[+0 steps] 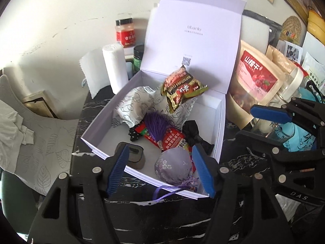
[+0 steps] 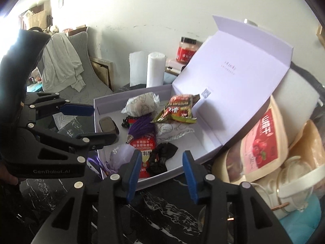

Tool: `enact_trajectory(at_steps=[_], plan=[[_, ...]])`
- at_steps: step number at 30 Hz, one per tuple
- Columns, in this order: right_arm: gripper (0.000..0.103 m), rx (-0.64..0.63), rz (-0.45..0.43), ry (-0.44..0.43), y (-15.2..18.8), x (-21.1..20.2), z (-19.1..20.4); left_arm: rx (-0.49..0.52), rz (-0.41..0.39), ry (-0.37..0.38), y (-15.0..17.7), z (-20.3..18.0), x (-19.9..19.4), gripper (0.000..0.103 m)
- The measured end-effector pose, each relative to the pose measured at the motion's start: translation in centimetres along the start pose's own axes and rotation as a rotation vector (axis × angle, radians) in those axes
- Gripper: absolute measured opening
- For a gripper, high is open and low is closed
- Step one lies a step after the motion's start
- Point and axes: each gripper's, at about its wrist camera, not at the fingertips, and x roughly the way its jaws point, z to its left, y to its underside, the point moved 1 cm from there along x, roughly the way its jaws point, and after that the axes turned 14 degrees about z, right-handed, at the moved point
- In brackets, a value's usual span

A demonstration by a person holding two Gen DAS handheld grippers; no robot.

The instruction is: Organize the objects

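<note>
A white gift box (image 1: 220,122) with its lid up (image 1: 193,38) sits on the dark marble table. Inside lie a red-green snack packet (image 1: 180,88), patterned paper (image 1: 134,103), a purple tassel charm (image 1: 157,125), a red packet (image 1: 172,139), a black cloth (image 1: 195,134), a lavender sachet (image 1: 174,169) and a grey block (image 1: 135,155). My left gripper (image 1: 160,168) is open and empty over the box's near edge, around the sachet. My right gripper (image 2: 161,174) is open and empty at the box's front edge (image 2: 178,170); it also shows in the left wrist view (image 1: 262,122).
A paper towel roll (image 1: 114,67), a red jar (image 1: 125,32) and a dark jar (image 1: 138,58) stand behind the box on the left. A dried-fruit pouch (image 1: 256,81), a glass jar (image 1: 290,83) and clutter crowd the right. A grey chair (image 1: 40,142) stands left.
</note>
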Motion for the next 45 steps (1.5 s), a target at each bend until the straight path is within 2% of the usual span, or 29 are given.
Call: enact_trajectory(at_steps=[6, 10, 15, 22, 26, 36, 45], plan=[[0.052, 0.006, -0.046, 0.016, -0.2, -2.2, 0.3, -0.027, -0.041, -0.030, 0.7, 0.1, -2.7, 0.067], [0.054, 0.003, -0.078, 0.025, -0.1, -3.9, 0.6, -0.048, -0.067, -0.050, 1.3, 0.2, -4.9, 0.071], [0.060, 0.005, -0.117, 0.037, 0.0, -6.0, 1.2, -0.065, -0.116, -0.086, 2.3, -0.2, -8.1, 0.078], [0.061, 0.024, -0.155, 0.065, 1.1, -8.8, 1.9, -0.087, -0.165, -0.135, 4.5, -1.3, -11.8, 0.091], [0.061, 0.029, -0.181, 0.068, 2.2, -10.4, 2.4, -0.108, -0.182, -0.158, 6.1, -1.7, -13.4, 0.093], [0.074, 0.041, -0.199, 0.079, 4.7, -12.6, 3.7, -0.141, -0.197, -0.215, 10.3, -2.5, -15.7, 0.098], [0.075, 0.069, -0.163, 0.076, 7.2, -11.6, 4.5, -0.166, -0.170, -0.262, 13.9, -3.0, -15.1, 0.099]])
